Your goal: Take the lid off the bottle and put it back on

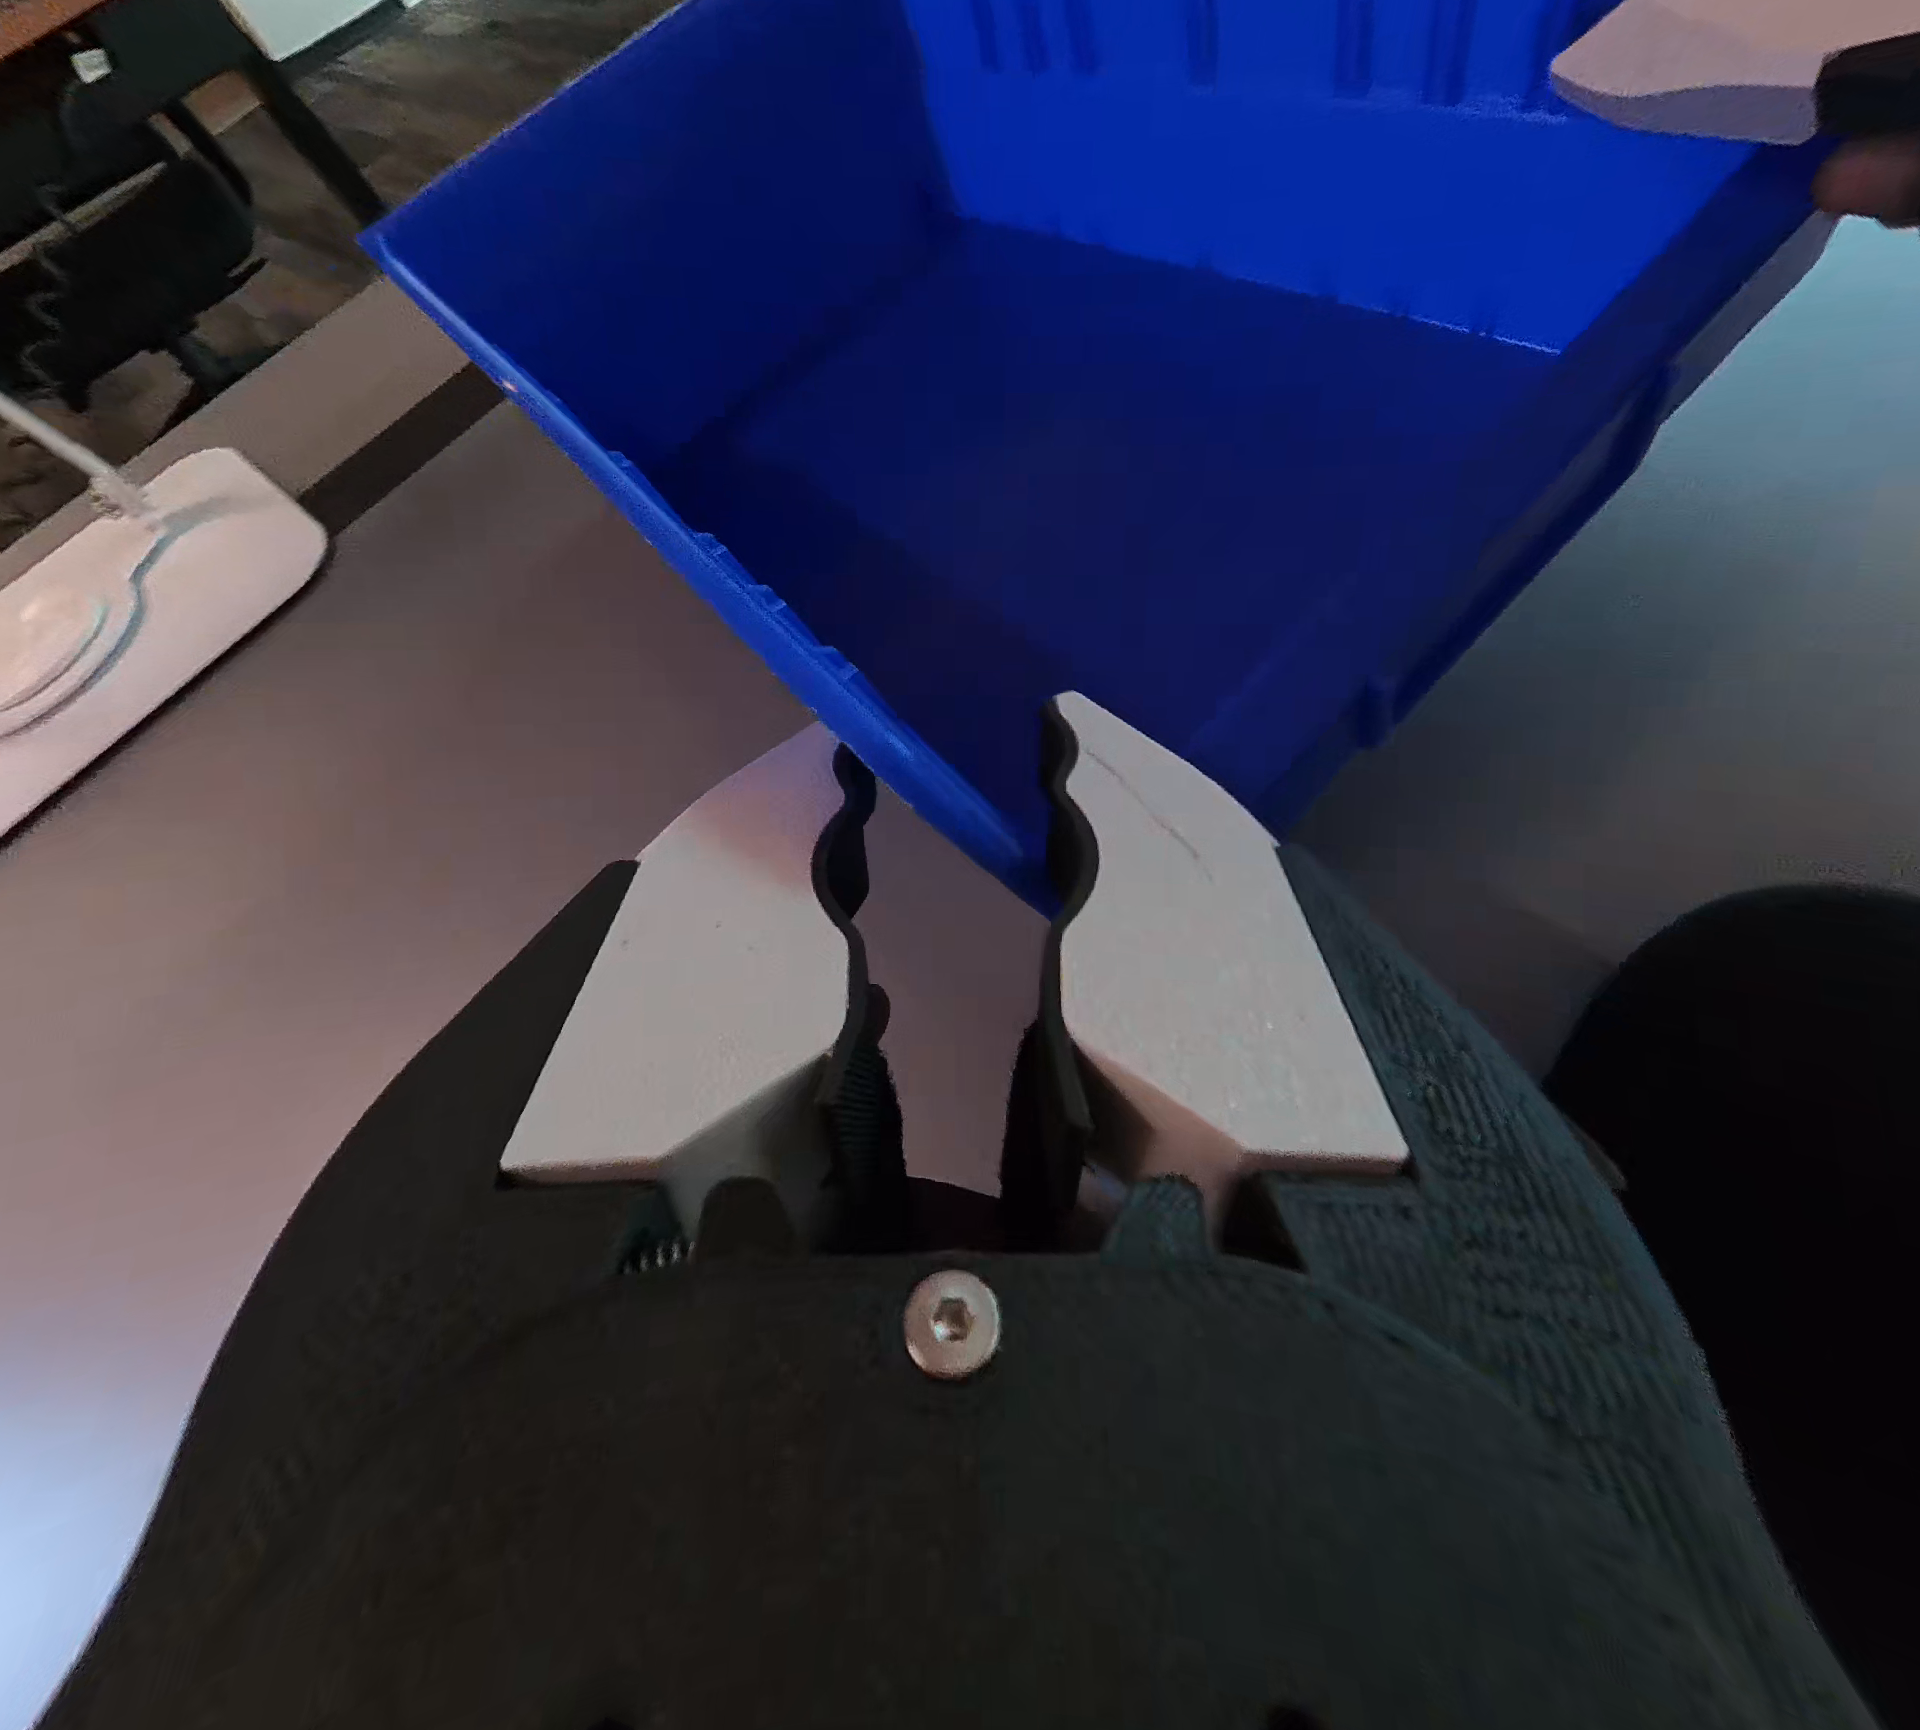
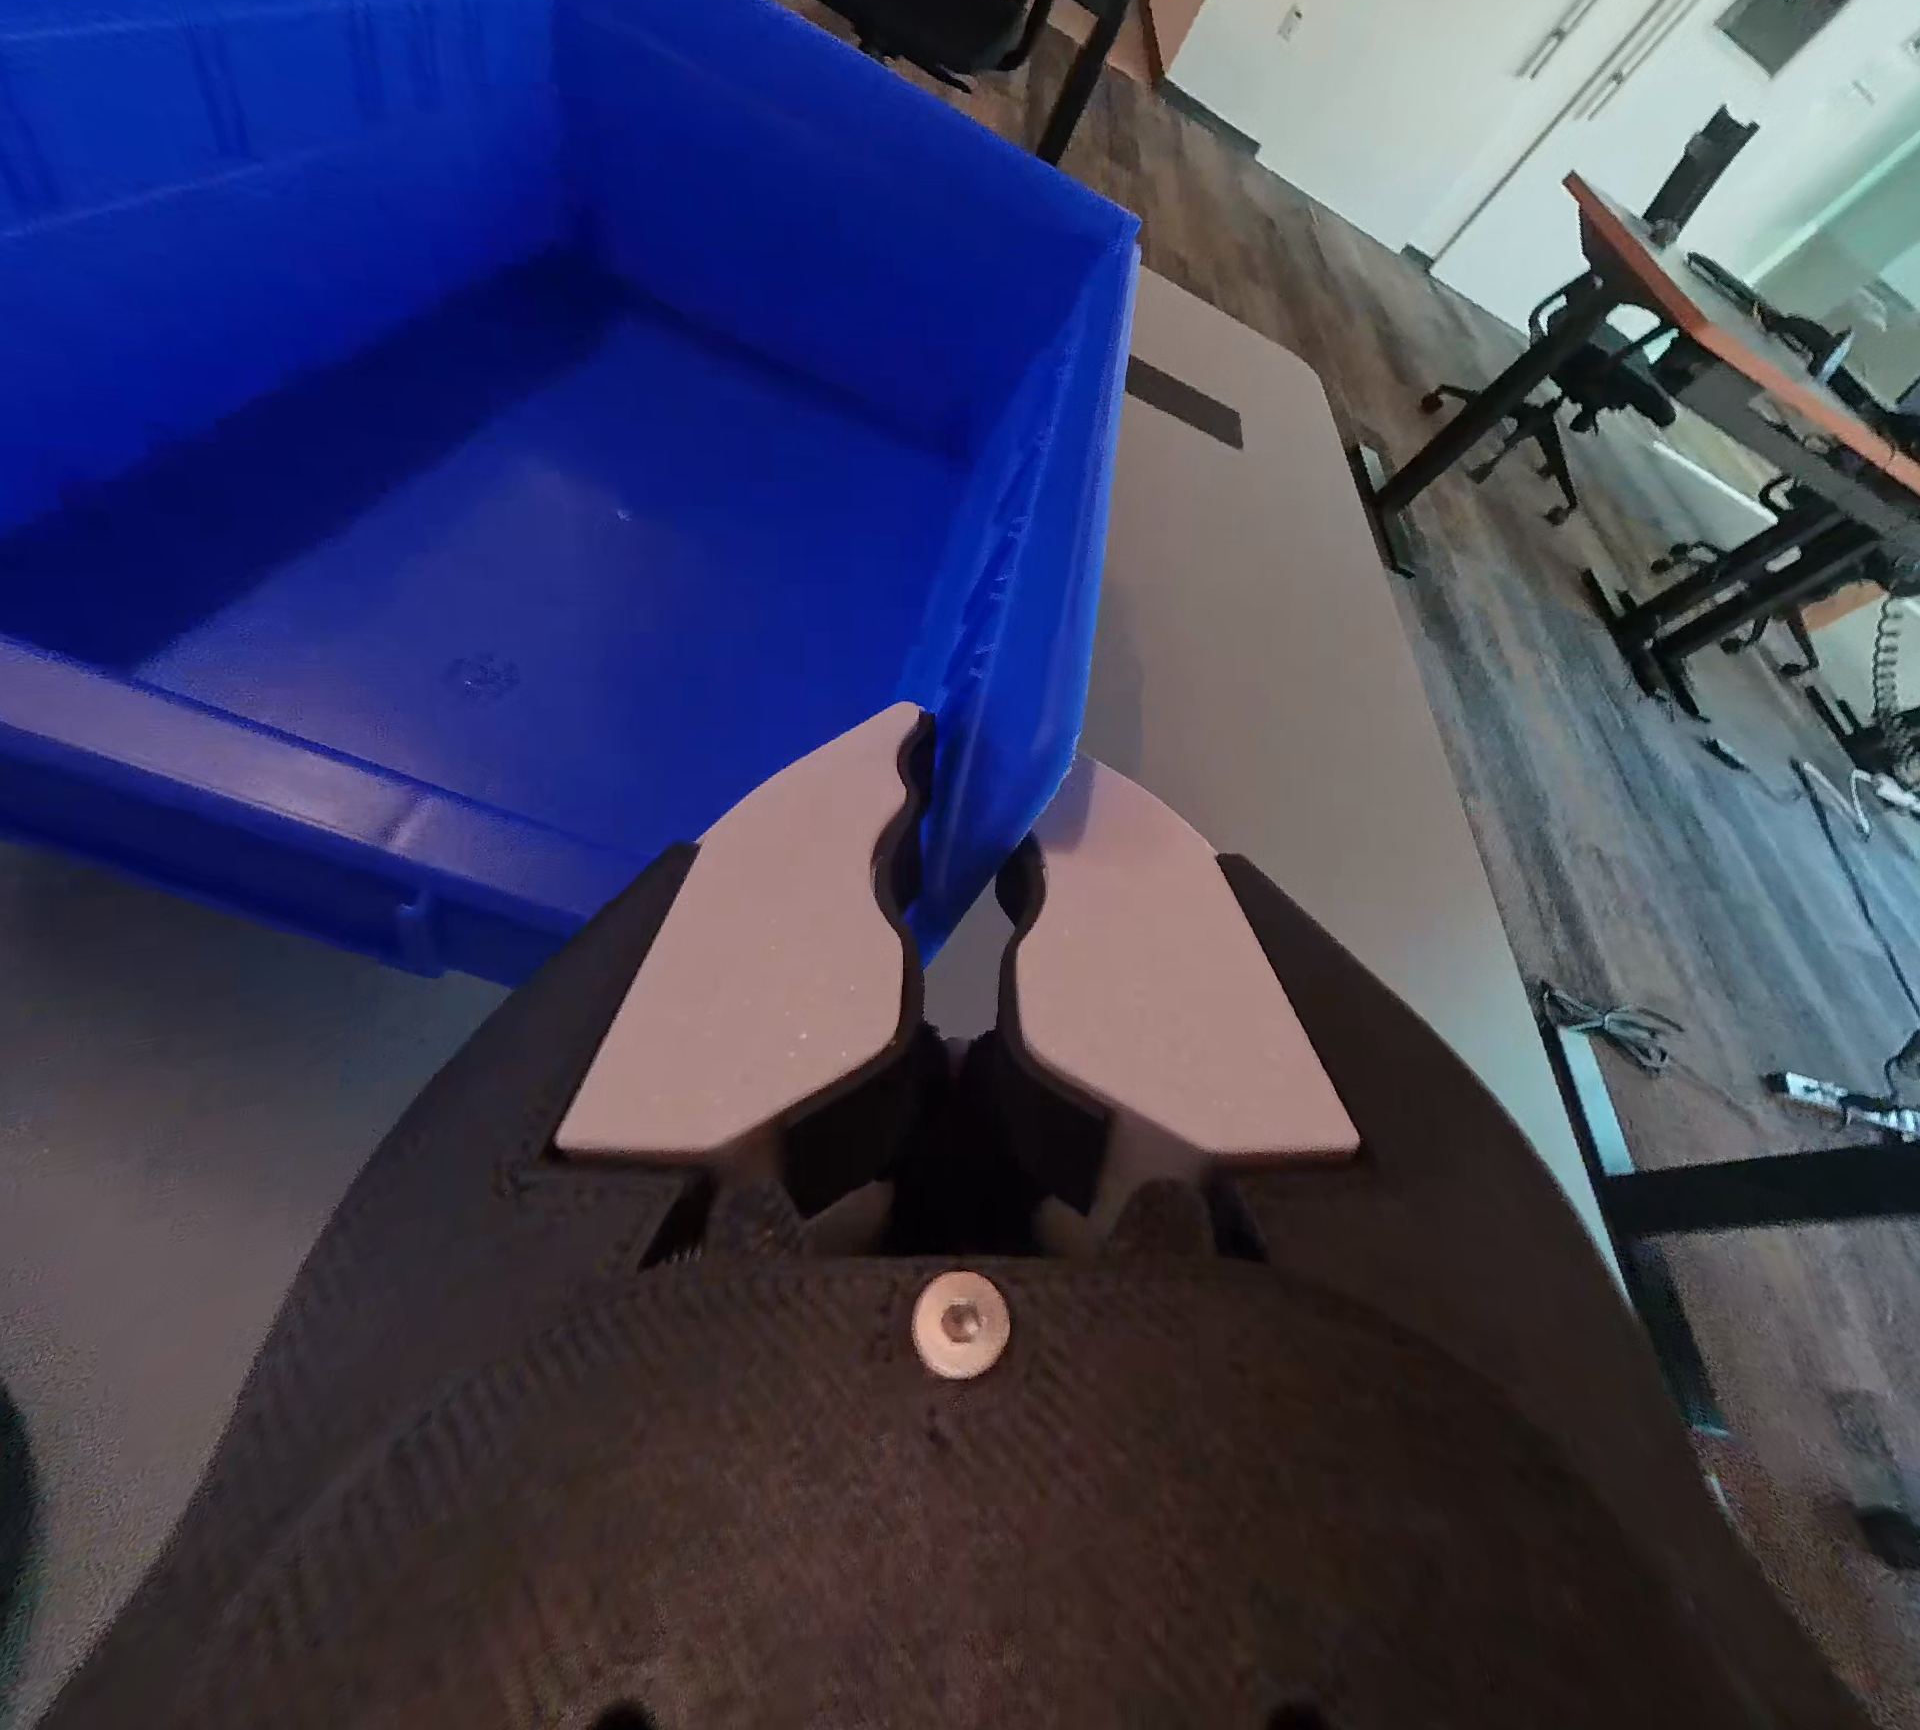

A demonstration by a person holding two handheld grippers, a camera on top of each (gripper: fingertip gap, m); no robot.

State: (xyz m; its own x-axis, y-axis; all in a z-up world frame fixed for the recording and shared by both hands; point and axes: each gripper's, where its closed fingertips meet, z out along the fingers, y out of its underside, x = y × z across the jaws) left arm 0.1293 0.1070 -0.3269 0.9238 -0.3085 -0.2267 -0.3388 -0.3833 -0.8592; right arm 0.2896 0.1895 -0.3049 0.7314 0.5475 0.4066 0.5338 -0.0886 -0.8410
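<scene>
One blue bin point(image 1: 1091, 433) sat tilted on the grey table point(image 1: 364, 849), nothing lying inside it. Two grippers held it: the left gripper point(image 1: 951, 807) straddled a near corner wall, jaws slightly apart, while the right gripper point(image 2: 971, 807) pinched the opposite wall. No bottle or lid was visible. Open tabletop lay on both sides.

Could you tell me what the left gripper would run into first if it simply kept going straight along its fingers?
The left gripper already straddles the near corner wall of the blue plastic bin, so going straight on it would probably jam that wall deeper between its fingers almost at once. The bin looks empty; no bottle is in view.
</scene>
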